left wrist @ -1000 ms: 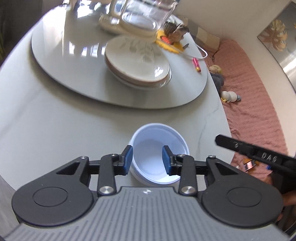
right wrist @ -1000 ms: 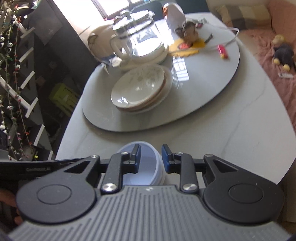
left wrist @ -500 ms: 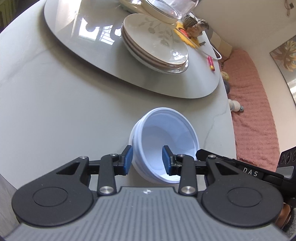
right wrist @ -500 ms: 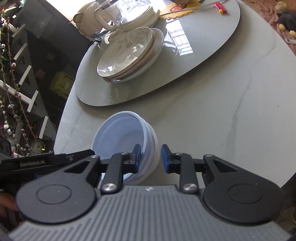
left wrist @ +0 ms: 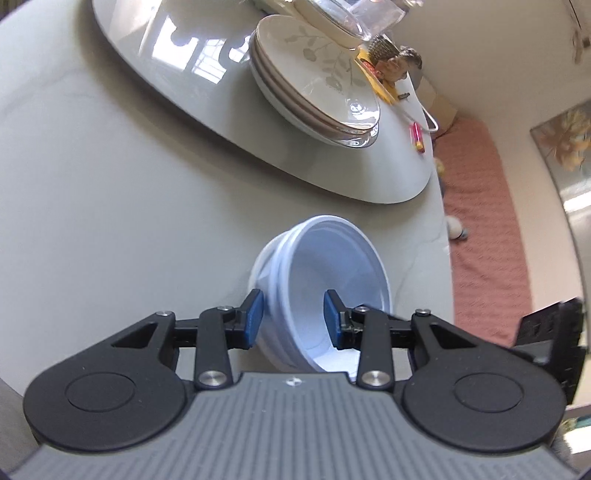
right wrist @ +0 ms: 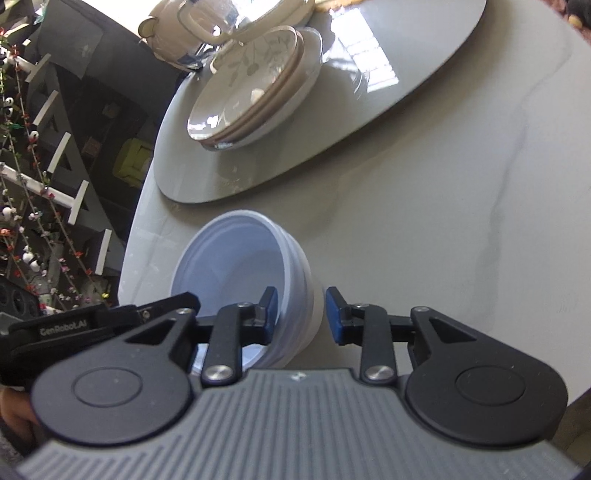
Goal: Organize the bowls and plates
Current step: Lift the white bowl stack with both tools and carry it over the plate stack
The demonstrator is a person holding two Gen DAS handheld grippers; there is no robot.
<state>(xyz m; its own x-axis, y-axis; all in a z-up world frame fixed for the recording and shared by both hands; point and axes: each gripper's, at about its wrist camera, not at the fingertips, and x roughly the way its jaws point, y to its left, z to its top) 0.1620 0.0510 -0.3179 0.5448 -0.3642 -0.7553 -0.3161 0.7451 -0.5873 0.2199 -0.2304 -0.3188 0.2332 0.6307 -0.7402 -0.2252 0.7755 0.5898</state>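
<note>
1. My left tongs point(left wrist: 293, 319) straddle the near wall of the white bowl point(left wrist: 325, 280): one blue pad sits outside the ribbed wall, the other inside the hollow. There is a gap between pads and wall, so I cannot tell whether they are pinching it or only bracketing it.
2. My right tongs point(right wrist: 300, 314) do the same on the opposite side of the bowl point(right wrist: 240, 266), with the left pad inside and the right pad outside the wall. The outer pad stands apart from the wall, so I cannot tell whether they grip.
3. The bowl looks like several nested white ones, with stacked rims showing on its outer side. It tilts, its mouth turned away from me, right in front of both tongs above the pale worktop point(left wrist: 110, 206). I cannot tell whether its base touches the worktop.
4. Beyond the bowl, further out from my tongs, a round grey turntable point(right wrist: 406, 74) lies on the worktop.
5. On the turntable sits a stack of plates point(left wrist: 314, 88) with a leaf pattern on the top one; from the right tongs this stack point(right wrist: 255, 85) lies ahead and slightly left.
6. Behind the plates, a glass jug point(right wrist: 207, 22) and a cream teapot point(right wrist: 166, 40) stand close together.
7. A small red and yellow stick point(left wrist: 417, 134) lies near the turntable's edge, ahead and right of my left tongs.
</note>
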